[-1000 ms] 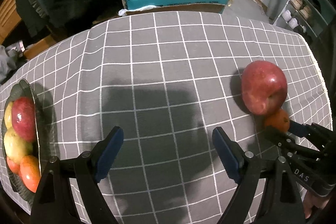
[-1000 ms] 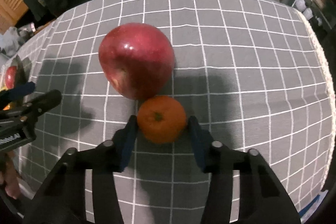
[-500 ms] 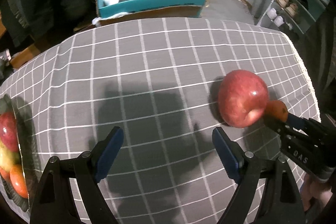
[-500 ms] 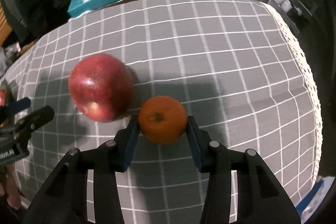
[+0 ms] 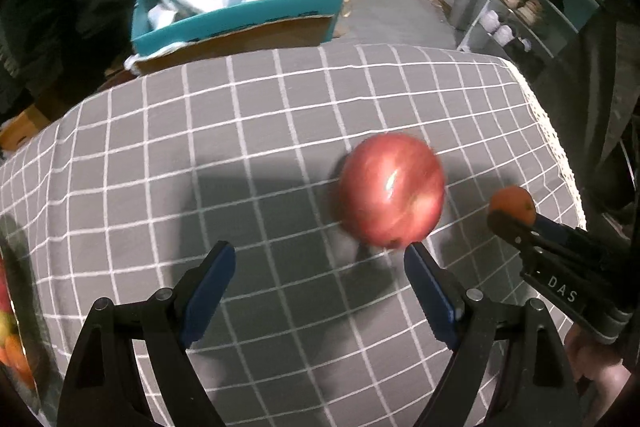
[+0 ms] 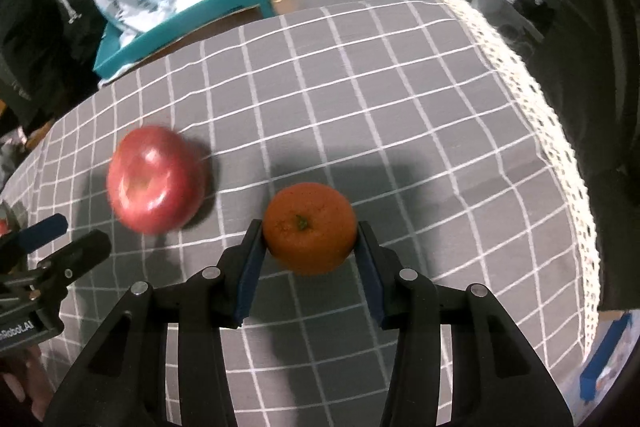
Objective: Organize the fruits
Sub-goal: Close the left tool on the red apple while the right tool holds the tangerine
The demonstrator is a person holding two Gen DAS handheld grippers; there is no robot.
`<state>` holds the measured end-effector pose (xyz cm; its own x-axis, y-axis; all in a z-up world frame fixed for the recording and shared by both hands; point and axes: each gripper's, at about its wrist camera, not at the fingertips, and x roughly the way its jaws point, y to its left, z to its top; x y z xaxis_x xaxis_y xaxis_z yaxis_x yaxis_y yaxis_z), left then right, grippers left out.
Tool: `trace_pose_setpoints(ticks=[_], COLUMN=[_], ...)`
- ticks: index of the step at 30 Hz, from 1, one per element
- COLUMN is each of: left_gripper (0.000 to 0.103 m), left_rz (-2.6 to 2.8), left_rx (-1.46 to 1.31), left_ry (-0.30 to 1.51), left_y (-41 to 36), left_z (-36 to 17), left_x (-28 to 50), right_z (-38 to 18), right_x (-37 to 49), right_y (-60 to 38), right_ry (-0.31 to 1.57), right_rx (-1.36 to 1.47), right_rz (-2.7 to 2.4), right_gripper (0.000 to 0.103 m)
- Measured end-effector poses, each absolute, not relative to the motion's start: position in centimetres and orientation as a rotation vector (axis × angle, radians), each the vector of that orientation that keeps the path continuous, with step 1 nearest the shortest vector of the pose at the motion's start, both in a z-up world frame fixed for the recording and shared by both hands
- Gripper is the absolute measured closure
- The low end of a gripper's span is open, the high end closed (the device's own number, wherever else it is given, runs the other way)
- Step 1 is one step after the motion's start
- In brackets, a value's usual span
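Observation:
A small orange mandarin [image 6: 310, 227] sits clamped between the blue pads of my right gripper [image 6: 310, 251], which is shut on it just above the grey checked tablecloth [image 6: 400, 107]. A big red apple [image 6: 156, 179] lies on the cloth to its left, blurred. In the left wrist view the apple [image 5: 392, 195] lies just beyond my right-hand fingertip [image 5: 420, 263]. My left gripper [image 5: 320, 267] is open with nothing between its fingers. The mandarin [image 5: 512, 203] and the right gripper appear at that view's right edge. A fruit bowl [image 5: 8, 339] shows at the far left edge.
A teal box [image 5: 240, 15] with white plastic bags stands behind the table's far edge. A lace-trimmed table edge [image 6: 560, 147] runs along the right. Shelves with shoes [image 5: 532, 7] stand at the back right. A person's hand [image 5: 592, 387] holds the right gripper.
The right gripper has carried the mandarin to the right, away from the apple it touched. The left gripper has moved right toward the apple, and the fruit bowl has slid almost out of view.

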<state>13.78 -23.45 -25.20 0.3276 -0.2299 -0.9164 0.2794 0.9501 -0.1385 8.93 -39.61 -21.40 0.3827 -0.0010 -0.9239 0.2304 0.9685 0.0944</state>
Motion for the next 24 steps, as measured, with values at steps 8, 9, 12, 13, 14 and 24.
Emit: trace_pose_setpoints(ticks=[8, 9, 12, 13, 14, 24], left_gripper=[0.015, 0.015, 0.015, 0.015, 0.016, 0.016], left_rz=[-0.380, -0.380, -0.378, -0.376, -0.376, -0.371], left_rx=[0.076, 0.080, 0.095, 0.097, 0.097, 0.070], left_ry=[1.198, 1.200, 1.210, 1.214, 1.219, 1.276], left_y=[-26.1, -26.4, -27.4, -27.7, -28.0, -28.9], left_z=[-25.6, -25.7, -26.4, -26.6, -26.9, -29.2], left_x=[14.9, 15.0, 15.4, 15.6, 15.8, 17.4], right_z=[-21.4, -21.4, -21.2, -21.2, -21.3, -22.0], right_x=[9.1, 9.2, 9.6, 9.7, 9.8, 10.0], right_y=[-40.7, -40.8, -40.8, -40.8, -40.8, -41.0], right_ry=[1.165, 1.164, 1.160, 1.160, 1.161, 1.181], right_rx=[0.219, 0.212, 0.185, 0.176, 0.167, 0.186], right_rz=[-0.183, -0.184, -0.185, -0.185, -0.185, -0.187], right_gripper=[0.059, 0.059, 0.059, 0.059, 0.059, 0.059])
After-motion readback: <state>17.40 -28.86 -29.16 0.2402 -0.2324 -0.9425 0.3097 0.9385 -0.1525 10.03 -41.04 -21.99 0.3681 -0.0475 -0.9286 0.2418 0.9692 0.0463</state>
